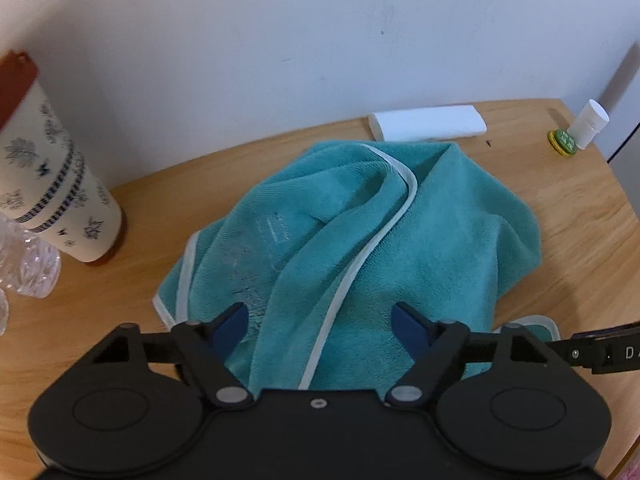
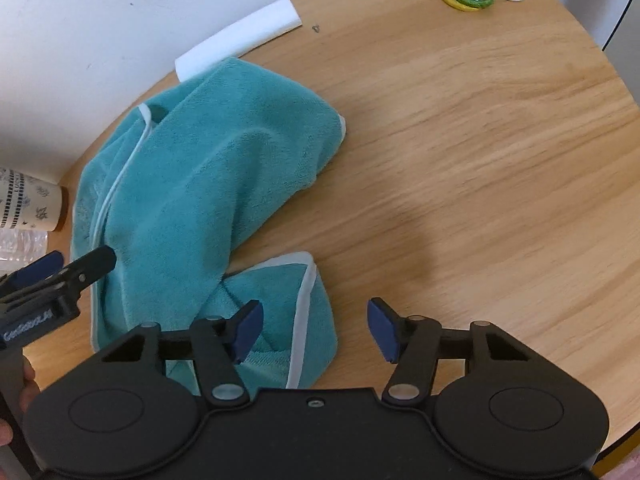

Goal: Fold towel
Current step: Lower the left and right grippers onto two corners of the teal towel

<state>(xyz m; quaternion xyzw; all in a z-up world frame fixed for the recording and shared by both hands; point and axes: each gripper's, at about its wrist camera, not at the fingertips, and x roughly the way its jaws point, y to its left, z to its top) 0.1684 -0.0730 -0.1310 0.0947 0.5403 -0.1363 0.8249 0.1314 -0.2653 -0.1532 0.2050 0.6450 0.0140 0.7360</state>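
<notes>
Our left gripper (image 1: 320, 322) hangs over the teal towel (image 1: 360, 232), jaws spread, nothing pinched; our right gripper (image 2: 316, 330) gapes empty at its near corner. The towel's crumpled mid-table (image 2: 480, 160), so we're grabbing. Next, both must bite the white hem (image 1: 352, 280).

Both cameras look steeply down from close above the towel (image 1: 360, 240). The left wrist view faces its middle, toward the wall (image 1: 320, 40). The right wrist view looks from the towel's right corner. Both share the towel (image 2: 208, 184).
</notes>
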